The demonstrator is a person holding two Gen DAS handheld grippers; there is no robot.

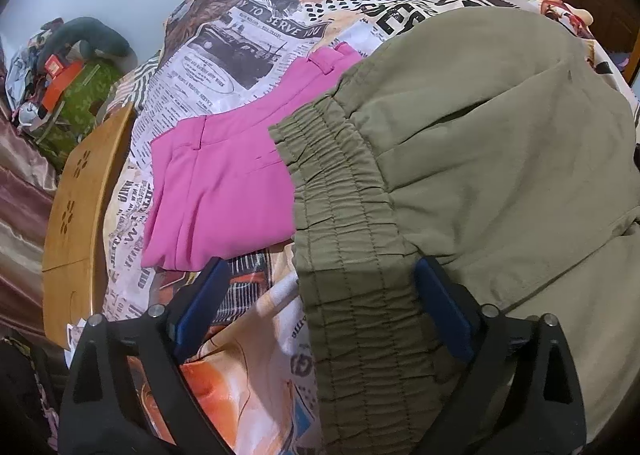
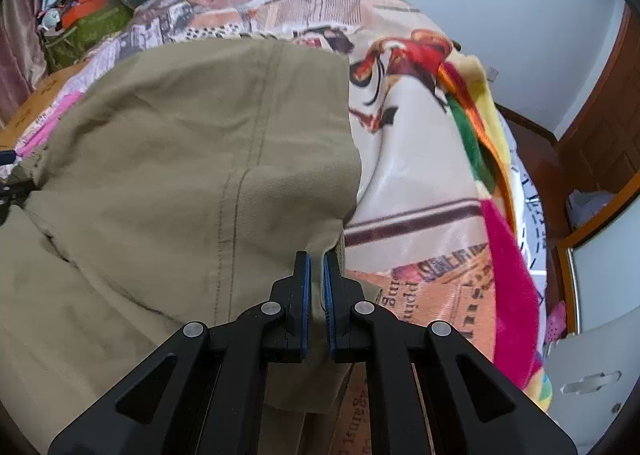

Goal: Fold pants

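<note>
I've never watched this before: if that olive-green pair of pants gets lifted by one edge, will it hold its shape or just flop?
Probably flop: the olive pants already sag and crease where the right tool pinches their edge. The gathered elastic waistband, lying between the open left tool, looks thicker, so it may bunch rather than slide. The fabric looks light.

1. Bedspread (image 1: 248, 55) — spread over the bed, under everything else.
2. Pants (image 1: 480, 159) — on the bedspread, right of centre; waistband (image 1: 352, 255) at their left edge, running near to far.
3. Second garment (image 1: 216, 195) — on the bedspread, left of the pants, its right edge tucked under the waistband.
4. Wooden board (image 1: 76, 207) — at the bed's left edge.
5. Pile of items (image 1: 68, 87) — far left, beyond the board.
6. Blanket (image 2: 480, 127) — along the bed's right side.
</note>
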